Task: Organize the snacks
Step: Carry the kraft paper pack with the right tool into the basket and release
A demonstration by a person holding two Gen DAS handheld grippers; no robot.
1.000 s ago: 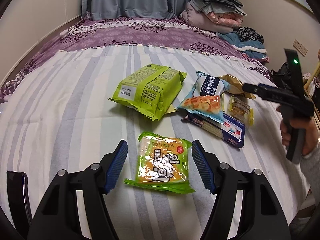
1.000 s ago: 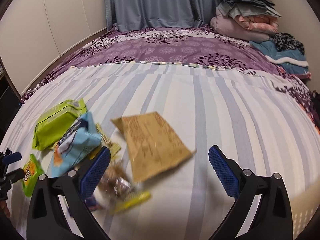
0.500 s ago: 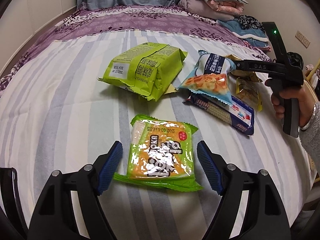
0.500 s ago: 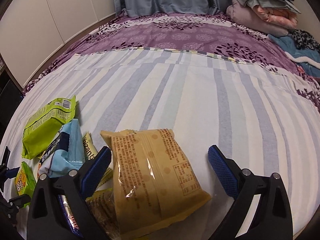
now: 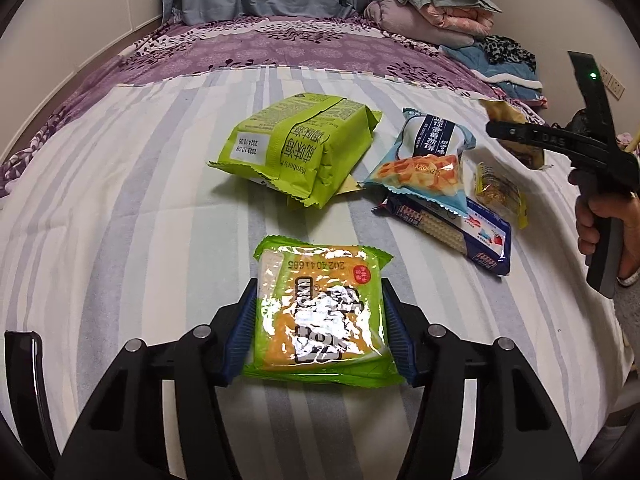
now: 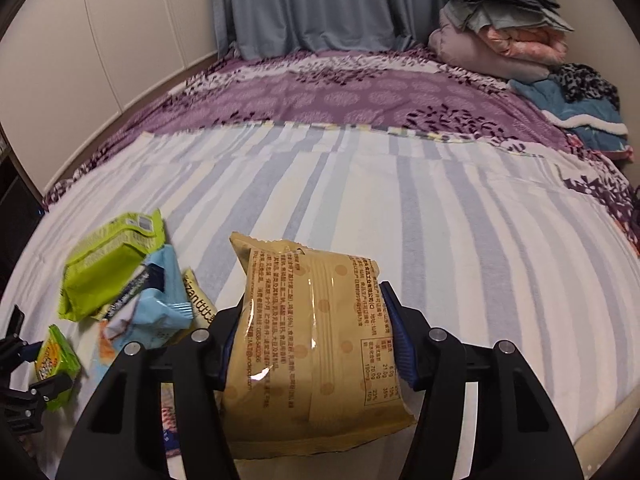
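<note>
My left gripper is shut on a small green and orange snack packet that lies on the striped bedsheet. My right gripper is shut on a tan snack bag and holds it tilted above the sheet. A large green bag, a light blue bag, a dark blue wafer pack and a small yellow packet lie in a loose pile. The right gripper also shows in the left wrist view.
Folded blankets and clothes are stacked at the far right of the bed. A purple flowered cover lies beyond the striped sheet. Curtains hang behind. The striped sheet stretches to the right of the snack pile.
Both grippers moved forward and closed: the left one onto the small green and orange packet, the right one onto the tan bag, which is now lifted and tilted.
</note>
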